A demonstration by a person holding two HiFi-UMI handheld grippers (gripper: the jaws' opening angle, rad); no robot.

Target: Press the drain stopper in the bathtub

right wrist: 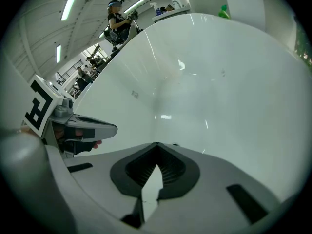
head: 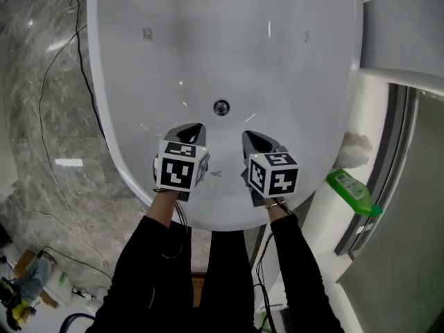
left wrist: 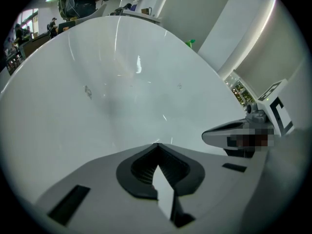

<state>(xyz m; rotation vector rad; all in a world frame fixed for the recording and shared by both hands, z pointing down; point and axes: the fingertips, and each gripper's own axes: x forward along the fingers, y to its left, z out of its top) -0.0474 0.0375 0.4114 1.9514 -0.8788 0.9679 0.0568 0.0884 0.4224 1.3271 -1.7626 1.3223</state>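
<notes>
- Tool state: the left tool (head: pixel 192 130) and the right tool (head: pixel 254 139) are both held over the near end of the bathtub (head: pixel 125 165). In the left gripper view the left tool (left wrist: pixel 156 148) has its jaws closed tip to tip with nothing between them. The right gripper view shows the same for the right tool (right wrist: pixel 157 147).
- Target location: the drain stopper (head: pixel 221 107) sits in the tub floor, ahead of the two tools and between them, and touches neither.
- Blind approach: neither gripper view shows the stopper, so only the head view can guide the descent. A misjudged line would probably put the tip on bare enamel beside the stopper.
- Slip-off: the stopper is small and round and the tub surface is glossy. An off-centre press with a narrow closed tip could skid off and scrape the tub floor.
- Incomplete press: the pictures do not show whether the stopper is raised or seated. A light or angled push may fail to latch it.
- Tool collision: the tools hang near each other, side by side. If both advance on the same small target they are likely to knock together, so one tool should do the pressing.
- Surroundings: the green bottle (head: pixel 352 191) on the ledge to the right lies well apart from the approach path, so the risk to it is low.
</notes>
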